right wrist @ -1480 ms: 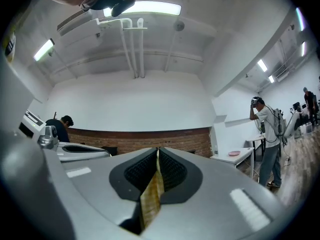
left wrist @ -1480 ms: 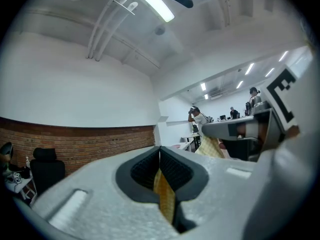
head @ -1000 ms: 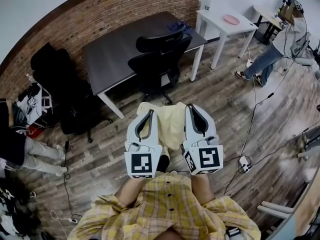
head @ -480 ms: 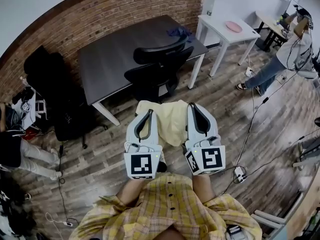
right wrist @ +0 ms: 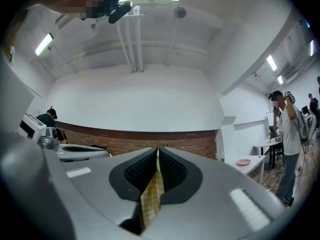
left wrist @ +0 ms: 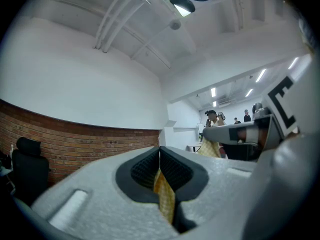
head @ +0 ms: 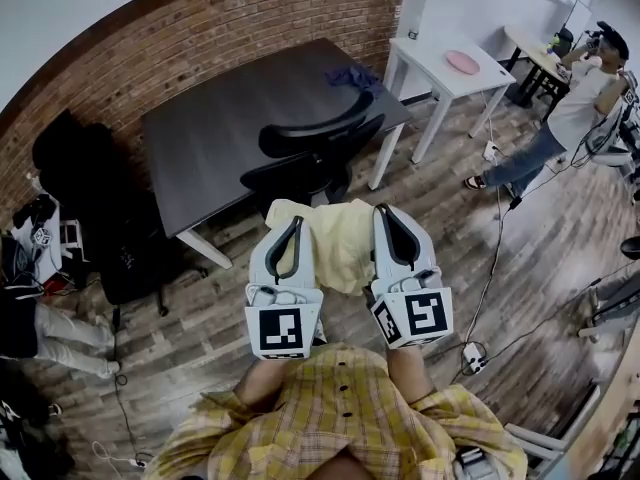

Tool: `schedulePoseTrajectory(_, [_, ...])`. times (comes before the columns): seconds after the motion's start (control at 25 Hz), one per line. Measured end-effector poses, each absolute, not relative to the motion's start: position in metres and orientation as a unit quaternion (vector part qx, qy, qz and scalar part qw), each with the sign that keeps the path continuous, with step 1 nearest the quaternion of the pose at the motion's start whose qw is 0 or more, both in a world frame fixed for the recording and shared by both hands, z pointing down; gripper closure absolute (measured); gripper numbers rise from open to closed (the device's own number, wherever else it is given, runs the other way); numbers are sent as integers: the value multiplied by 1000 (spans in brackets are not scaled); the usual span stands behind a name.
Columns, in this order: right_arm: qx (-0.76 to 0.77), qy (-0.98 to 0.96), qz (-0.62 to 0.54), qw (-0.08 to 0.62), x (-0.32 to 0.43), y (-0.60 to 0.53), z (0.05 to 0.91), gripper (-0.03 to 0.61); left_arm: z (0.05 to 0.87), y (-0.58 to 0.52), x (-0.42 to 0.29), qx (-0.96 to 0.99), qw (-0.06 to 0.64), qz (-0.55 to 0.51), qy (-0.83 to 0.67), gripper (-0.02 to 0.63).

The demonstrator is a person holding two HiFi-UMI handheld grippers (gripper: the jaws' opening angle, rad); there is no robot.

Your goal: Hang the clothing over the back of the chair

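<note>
Nearest, the left gripper (head: pixel 296 226) and right gripper (head: pixel 386 213) are held side by side, each with its jaws pressed together on an edge of the pale yellow clothing (head: pixel 338 246). The clothing is spread between them and hangs below the jaw tips. Just beyond the tips a black chair (head: pixel 312 158) is seen, drawn up to a dark desk (head: pixel 215 128). Behind the desk runs a brick wall (head: pixel 200 28).

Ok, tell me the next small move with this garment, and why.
Probably carry it forward toward the chair: both the left tool and right tool are shut on the yellow clothing, which hangs between them short of the chair's back.
</note>
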State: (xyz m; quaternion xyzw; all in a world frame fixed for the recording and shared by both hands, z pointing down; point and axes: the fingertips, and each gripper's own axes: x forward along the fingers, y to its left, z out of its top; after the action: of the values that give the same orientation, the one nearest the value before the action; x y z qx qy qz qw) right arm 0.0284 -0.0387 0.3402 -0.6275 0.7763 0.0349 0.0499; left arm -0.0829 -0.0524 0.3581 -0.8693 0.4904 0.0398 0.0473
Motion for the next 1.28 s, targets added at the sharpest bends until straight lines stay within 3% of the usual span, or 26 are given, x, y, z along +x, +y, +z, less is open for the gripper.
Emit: schedulePoseTrajectory(1.28, [-603, 793, 68, 53, 60, -168, 296, 561, 315, -171, -48, -861, 64, 61, 501, 609])
